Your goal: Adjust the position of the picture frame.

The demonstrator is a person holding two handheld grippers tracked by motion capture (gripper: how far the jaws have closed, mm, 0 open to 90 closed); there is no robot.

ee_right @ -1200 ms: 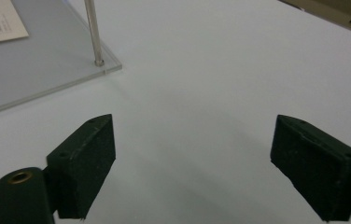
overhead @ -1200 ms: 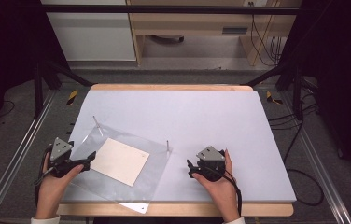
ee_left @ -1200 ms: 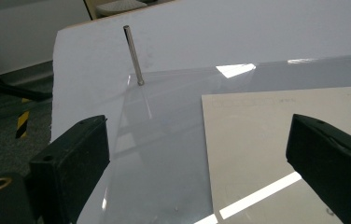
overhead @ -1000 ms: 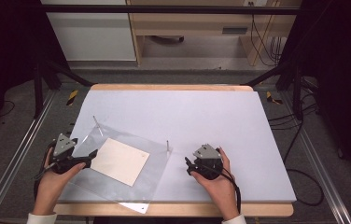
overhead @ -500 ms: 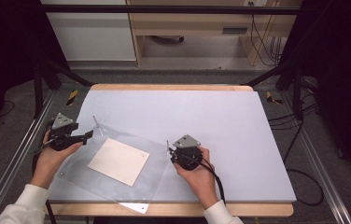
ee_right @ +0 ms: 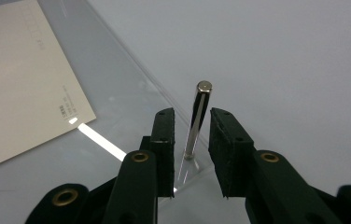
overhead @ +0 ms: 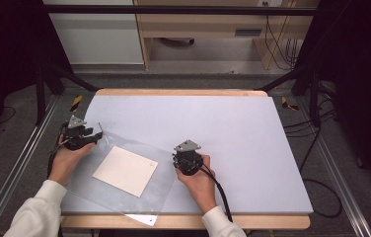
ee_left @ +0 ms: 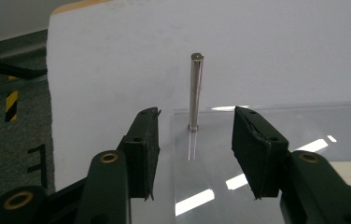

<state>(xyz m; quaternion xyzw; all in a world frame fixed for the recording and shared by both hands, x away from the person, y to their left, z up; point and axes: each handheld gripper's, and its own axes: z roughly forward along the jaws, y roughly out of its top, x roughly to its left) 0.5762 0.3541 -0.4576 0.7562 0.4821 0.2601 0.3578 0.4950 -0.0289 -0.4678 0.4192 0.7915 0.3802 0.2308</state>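
Note:
A clear acrylic sheet (overhead: pixel 87 195) lies on the white table top (overhead: pixel 233 128), with a cream card (overhead: pixel 125 170) in its middle. A thin metal pin stands upright at each of two corners. At the far left corner pin (ee_left: pixel 195 88), my left gripper (ee_left: pixel 195 116) has been closing; its pads stand well clear on either side. My right gripper (ee_right: pixel 193 114) straddles the right corner pin (ee_right: pixel 197 119). Its jaws have also just been closing, and a narrow gap shows on each side of the pin. In the high view, the left gripper (overhead: pixel 96 134) and right gripper (overhead: pixel 177 157) sit at those corners.
A small white tab (overhead: pixel 141 219) pokes out under the sheet at the table's wooden front edge (overhead: pixel 252 222). Metal frame rails (overhead: pixel 20 163) run along both sides. Cables (overhead: pixel 316 148) hang off the right side.
My left hand has moved away from the person to the sheet's far left corner pin. My right hand has slid left to the right corner pin. The sheet and card lie as before.

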